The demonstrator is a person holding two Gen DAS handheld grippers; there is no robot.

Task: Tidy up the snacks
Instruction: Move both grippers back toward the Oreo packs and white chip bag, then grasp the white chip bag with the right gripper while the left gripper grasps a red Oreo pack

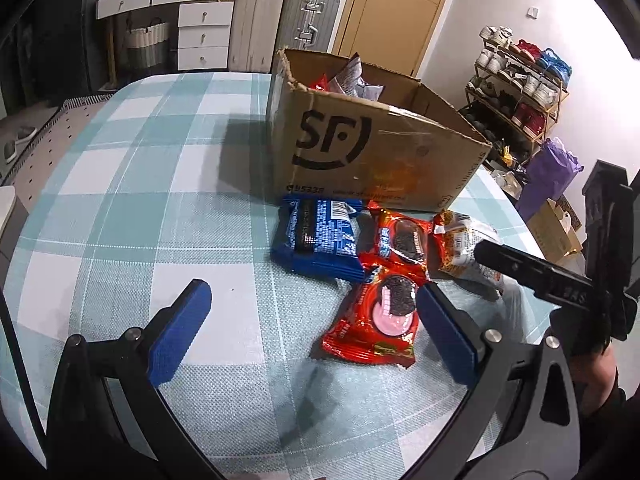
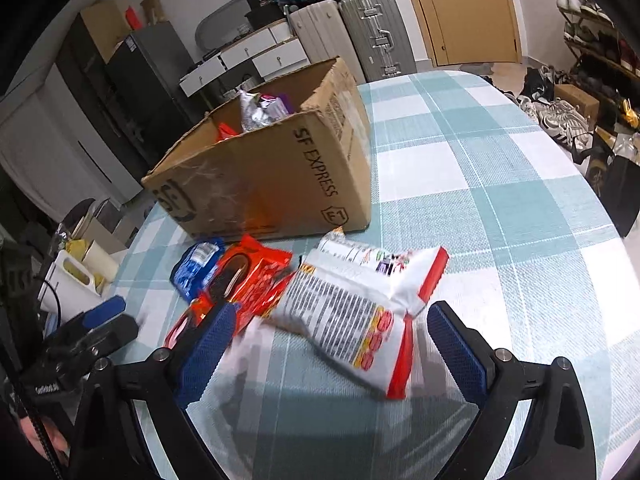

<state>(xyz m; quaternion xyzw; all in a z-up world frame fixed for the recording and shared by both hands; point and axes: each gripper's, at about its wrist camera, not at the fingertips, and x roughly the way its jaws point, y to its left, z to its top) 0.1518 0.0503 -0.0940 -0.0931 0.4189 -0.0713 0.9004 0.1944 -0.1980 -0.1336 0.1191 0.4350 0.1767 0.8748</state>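
Snack packets lie in a loose cluster on the checked tablecloth (image 1: 120, 208), centre of the left wrist frame, just below the open cardboard box (image 1: 360, 148). Blue packet (image 1: 316, 240) leftmost, two red cookie packets (image 1: 376, 316) overlapping beside it, white-and-red packet (image 2: 356, 308) at right. More packets show inside the box. Left gripper (image 1: 316, 324) spread wide, holding nothing, above the nearer red packet. Right gripper (image 2: 332, 356) likewise wide, its fingers either side of the white-and-red packet, not clamped.

Colours around the brown cardboard box (image 1: 372, 148)

The box carries black letters and stands on a teal-and-white checked tablecloth (image 1: 132, 184). In front of the box lie one blue packet (image 1: 316, 240), two red cookie packets (image 1: 376, 320) and one white-and-red packet (image 2: 352, 316).
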